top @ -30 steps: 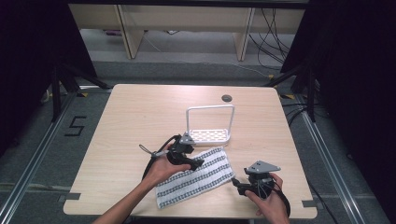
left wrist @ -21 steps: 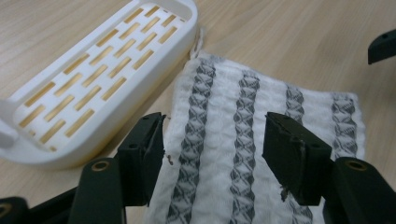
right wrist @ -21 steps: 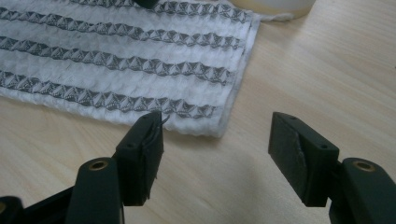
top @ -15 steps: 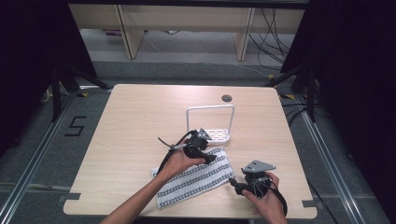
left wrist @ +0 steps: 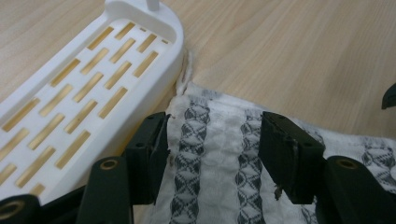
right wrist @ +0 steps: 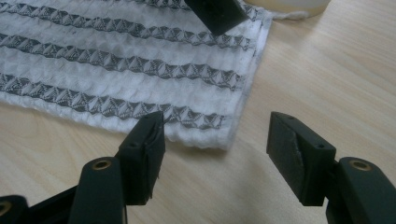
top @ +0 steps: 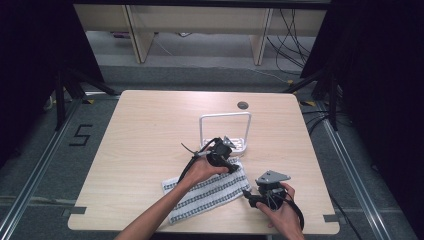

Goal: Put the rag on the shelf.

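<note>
**Bench with striped towel, white rack, two hand-held grippers**

Bench: pale wood-grain top; the left half and far edge lie bare, with a round hole near the far edge.

Towel: white waffle weave with grey patterned stripes, lying flat near the front edge, its far corner touching the rack.

Rack: white plastic, slotted base, upright hoop handle, right of centre.

Left gripper: jaws parted, set over the towel's far corner beside the rack; a second ago it was farther back over the towel.

Right gripper: jaws parted over bare wood just off the towel's near right corner, position unchanged.
</note>
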Available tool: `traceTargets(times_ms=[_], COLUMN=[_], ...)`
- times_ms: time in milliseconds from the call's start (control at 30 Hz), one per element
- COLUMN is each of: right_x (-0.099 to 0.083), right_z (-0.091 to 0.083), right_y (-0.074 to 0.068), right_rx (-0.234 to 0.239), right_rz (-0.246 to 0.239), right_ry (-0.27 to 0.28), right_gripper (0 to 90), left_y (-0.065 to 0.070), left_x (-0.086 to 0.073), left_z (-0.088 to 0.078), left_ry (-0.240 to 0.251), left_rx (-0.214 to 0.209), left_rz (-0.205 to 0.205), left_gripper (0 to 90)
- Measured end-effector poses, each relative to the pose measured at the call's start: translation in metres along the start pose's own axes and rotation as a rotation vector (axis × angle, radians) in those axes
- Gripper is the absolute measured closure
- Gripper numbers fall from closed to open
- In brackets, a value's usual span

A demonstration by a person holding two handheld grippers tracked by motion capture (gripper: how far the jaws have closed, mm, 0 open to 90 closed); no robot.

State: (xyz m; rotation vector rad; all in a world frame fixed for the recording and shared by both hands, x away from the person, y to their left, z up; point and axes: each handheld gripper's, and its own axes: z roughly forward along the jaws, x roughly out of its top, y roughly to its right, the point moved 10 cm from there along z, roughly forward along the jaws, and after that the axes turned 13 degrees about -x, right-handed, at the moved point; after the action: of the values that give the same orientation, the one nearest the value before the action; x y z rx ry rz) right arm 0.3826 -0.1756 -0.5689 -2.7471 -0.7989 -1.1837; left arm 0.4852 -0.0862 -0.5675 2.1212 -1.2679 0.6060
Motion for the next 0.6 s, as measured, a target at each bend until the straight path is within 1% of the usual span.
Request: traceTargets(times_ms=[33,67,100,167,233,267,300,333,367,400,433,467,500,533,600], right_x=[-0.001,-0.001,0.000,0.000,0.001,0.001,0.001,0.001,0.001,0.001,0.002,0.001,0.002,0.002,0.002], right_z=[0.000,0.000,0.002,0.003,0.004,0.004,0.004,0.006,0.006,0.006,0.008,0.008,0.009,0.010,0.011], right_y=[-0.001,-0.002,-0.001,-0.003,-0.002,-0.004,-0.004,-0.002,-0.004,-0.004,-0.003,-0.004,-0.003,-0.004,-0.004], right_rx=[0.000,0.006,-0.001,0.004,0.005,0.007,0.008,0.002,0.008,0.008,0.005,0.009,0.006,0.010,0.011], right_rz=[0.013,0.023,0.003,0.013,0.008,0.020,0.019,0.002,0.022,0.022,0.011,0.016,0.007,0.010,0.024], right_ry=[-0.016,-0.021,-0.008,-0.018,-0.017,-0.026,-0.029,-0.019,-0.031,-0.031,-0.024,-0.032,-0.027,-0.029,-0.040], right_gripper=[38.5,38.7,38.8,39.1,39.2,39.3,39.4,39.4,39.7,39.7,39.8,40.0,40.2,40.5,41.6], left_y=[0.000,-0.001,-0.001,-0.001,-0.002,-0.003,-0.004,-0.005,-0.004,-0.004,-0.005,-0.004,-0.004,-0.006,-0.005], left_x=[0.000,0.000,0.000,0.000,0.000,0.001,0.001,0.001,0.002,0.002,0.001,0.001,0.000,-0.001,-0.002], left_z=[0.001,0.002,0.003,0.004,0.006,0.006,0.006,0.007,0.009,0.009,0.010,0.011,0.012,0.010,0.010], left_ry=[-0.004,-0.015,-0.014,-0.018,-0.018,-0.019,-0.020,-0.022,0.001,0.001,-0.003,-0.005,-0.011,-0.035,-0.047], left_rx=[0.004,0.007,0.005,0.002,0.007,0.008,0.011,0.014,0.018,0.018,0.021,0.021,0.023,0.035,0.041], left_rz=[-0.004,0.002,-0.003,-0.004,-0.003,-0.002,-0.004,-0.005,-0.042,-0.042,-0.038,-0.040,-0.030,0.013,0.015], left_gripper=[42.1,42.1,42.2,42.2,42.2,42.2,42.3,42.3,42.3,42.4,42.4,42.6,43.1,43.9,46.5])
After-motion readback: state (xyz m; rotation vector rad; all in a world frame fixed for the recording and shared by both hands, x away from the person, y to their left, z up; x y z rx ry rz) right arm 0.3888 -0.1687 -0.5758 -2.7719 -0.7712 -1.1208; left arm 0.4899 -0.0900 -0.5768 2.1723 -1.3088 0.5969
